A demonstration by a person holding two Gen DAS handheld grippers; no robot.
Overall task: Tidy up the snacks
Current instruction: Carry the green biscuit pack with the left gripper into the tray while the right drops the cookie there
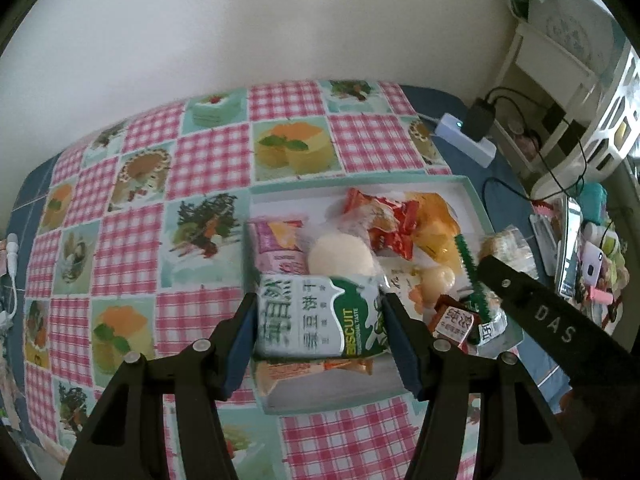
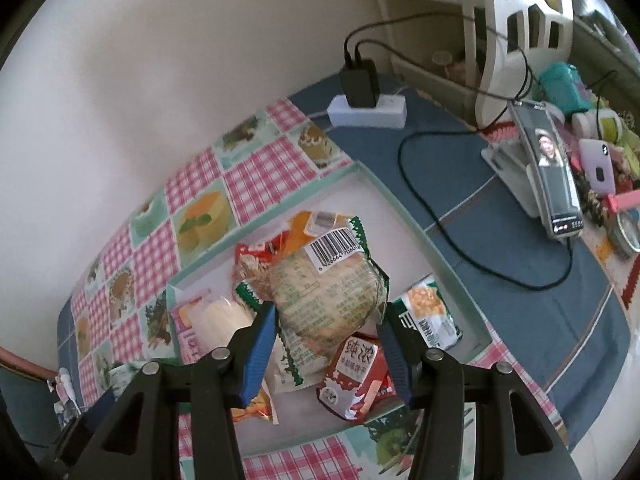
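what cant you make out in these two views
- Left wrist view: the orange packet lies mostly under the green biscuit pack held by the left gripper.
- Right wrist view: the tray floor is largely hidden by the clear-wrapped cake in the right gripper.
- Right wrist view: the pack's small print is blurred.

Soft, dim daylight; strong fisheye edge warping.
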